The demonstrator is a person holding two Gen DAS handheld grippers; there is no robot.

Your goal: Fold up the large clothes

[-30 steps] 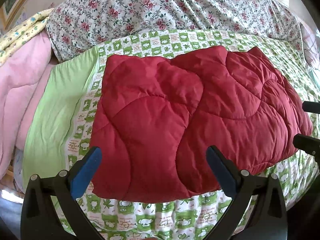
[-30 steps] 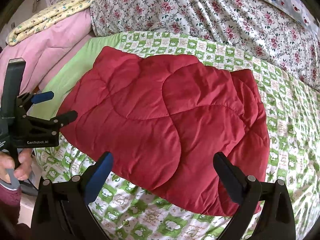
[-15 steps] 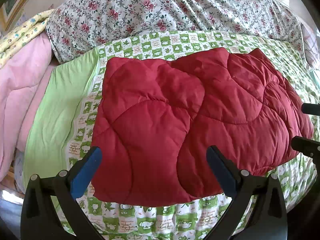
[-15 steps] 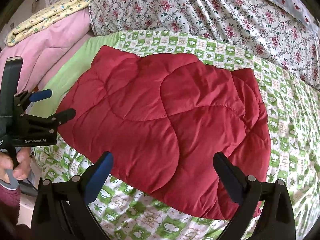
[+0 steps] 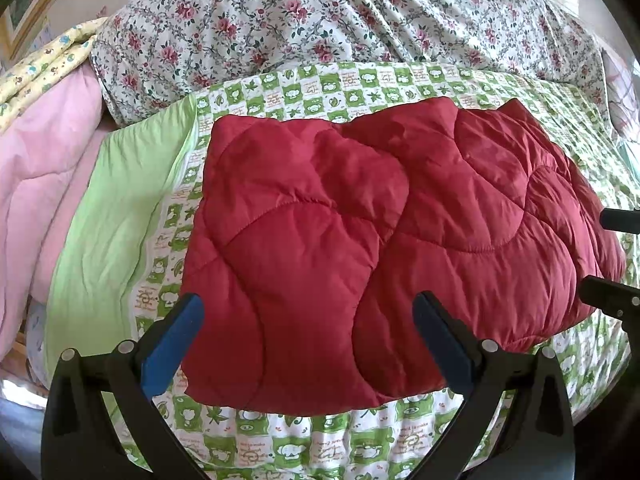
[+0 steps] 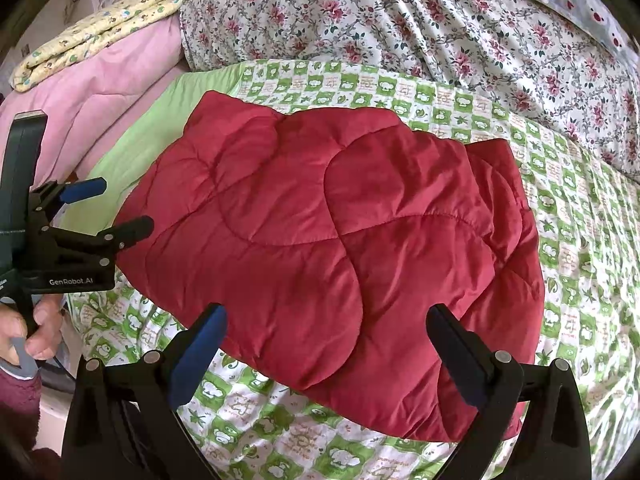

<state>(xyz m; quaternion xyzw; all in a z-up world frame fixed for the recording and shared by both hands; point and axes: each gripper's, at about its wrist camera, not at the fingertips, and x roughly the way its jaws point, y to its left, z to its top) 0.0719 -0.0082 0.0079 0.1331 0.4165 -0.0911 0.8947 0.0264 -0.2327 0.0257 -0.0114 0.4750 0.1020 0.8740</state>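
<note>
both grippers, left (image 5: 308,344) and right (image 6: 326,344), hover spread wide (gripping nothing) above the folded red quilted garment (image 5: 380,240).

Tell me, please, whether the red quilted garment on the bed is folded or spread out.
Folded: the red quilted garment lies as a compact block with a doubled layer along its right edge. Both grippers are open, off it.

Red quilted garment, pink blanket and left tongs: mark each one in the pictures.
Red quilted garment (image 5: 360,248): left wrist view, middle of its top panel.
Pink blanket (image 6: 120,80): right wrist view, its folded upper face.
Left tongs (image 6: 116,210): right wrist view, midway between the fingertips.
</note>
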